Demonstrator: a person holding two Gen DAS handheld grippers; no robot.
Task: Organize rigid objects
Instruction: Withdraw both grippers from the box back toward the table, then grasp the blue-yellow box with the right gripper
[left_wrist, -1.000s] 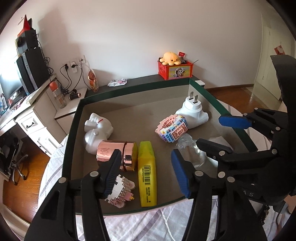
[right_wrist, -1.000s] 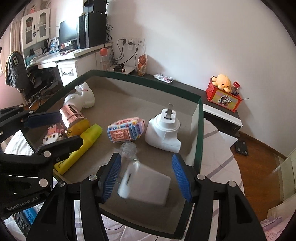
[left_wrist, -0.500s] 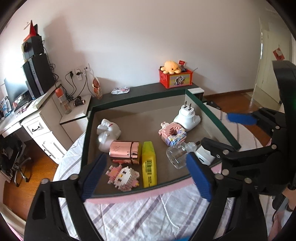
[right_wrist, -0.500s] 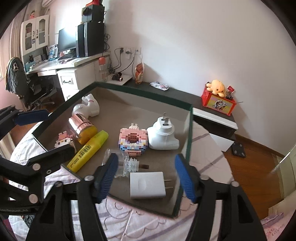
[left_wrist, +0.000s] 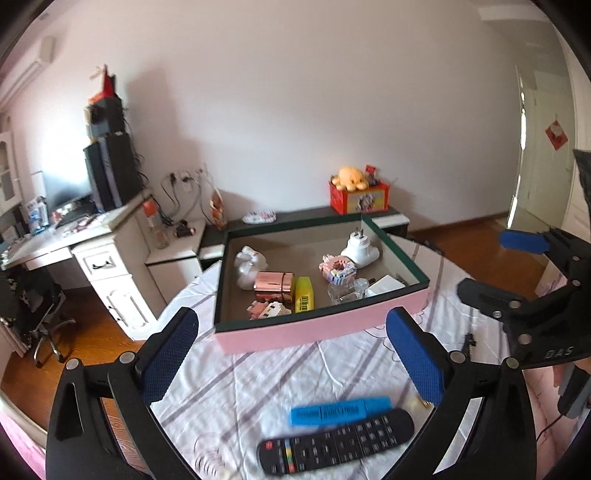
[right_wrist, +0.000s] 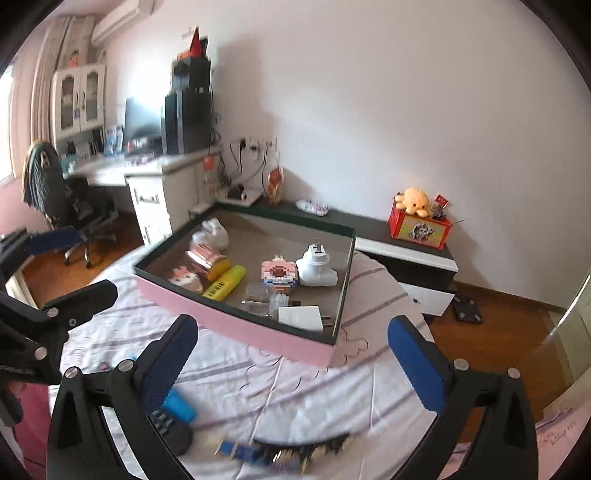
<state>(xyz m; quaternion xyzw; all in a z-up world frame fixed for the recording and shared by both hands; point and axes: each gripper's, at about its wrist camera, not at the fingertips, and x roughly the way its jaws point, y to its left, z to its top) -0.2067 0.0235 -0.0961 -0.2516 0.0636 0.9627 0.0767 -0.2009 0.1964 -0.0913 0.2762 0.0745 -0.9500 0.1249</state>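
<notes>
While both tongs gape empty, pink box (left_wrist: 317, 332) apart

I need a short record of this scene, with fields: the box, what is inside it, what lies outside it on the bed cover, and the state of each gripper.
box: pink-sided box with dark rim, on the striped bed cover
inside: white figurine, rose-gold case, yellow highlighter, two brick toys, white plug adapter, clear bottle, white charger
outside: blue highlighter, black remote
left gripper: open, jaws just opened, nothing between them
right gripper: open, jaws just opened, nothing between them
</notes>
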